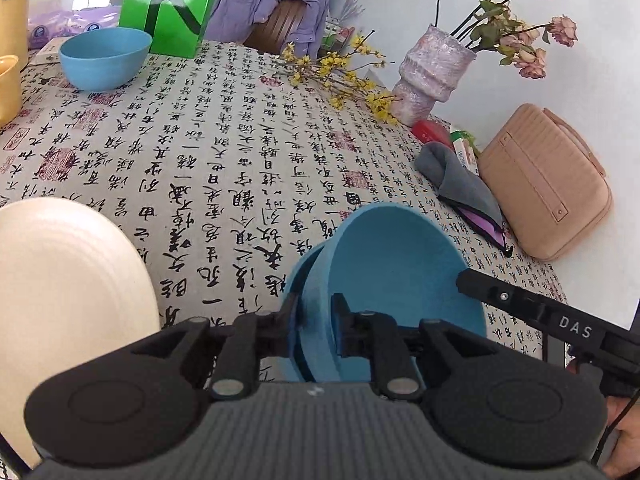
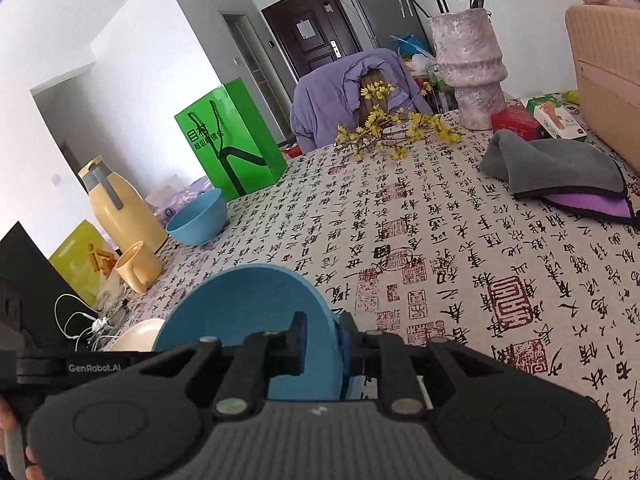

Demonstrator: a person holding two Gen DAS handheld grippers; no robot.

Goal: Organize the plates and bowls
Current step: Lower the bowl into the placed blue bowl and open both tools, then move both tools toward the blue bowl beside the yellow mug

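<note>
My left gripper [image 1: 314, 316] is shut on the left rim of a blue bowl [image 1: 400, 272], one finger inside and one outside. My right gripper [image 2: 322, 336] is shut on the opposite rim of the same blue bowl [image 2: 248, 312]; its body shows in the left wrist view [image 1: 560, 320]. The bowl is held tilted just above the calligraphy tablecloth [image 1: 240, 160]. A cream plate [image 1: 60, 300] lies at the left, also seen in the right wrist view [image 2: 140, 334]. A second blue bowl [image 1: 105, 58] stands upright at the far left, also in the right wrist view [image 2: 198, 218].
A green paper bag [image 1: 168, 4], a yellow thermos [image 2: 120, 208] and a yellow mug [image 2: 138, 266] stand at the far left. A vase [image 1: 432, 68] with flowers, a grey cloth [image 1: 460, 184], small boxes [image 2: 516, 122] and a beige case [image 1: 548, 184] line the right side.
</note>
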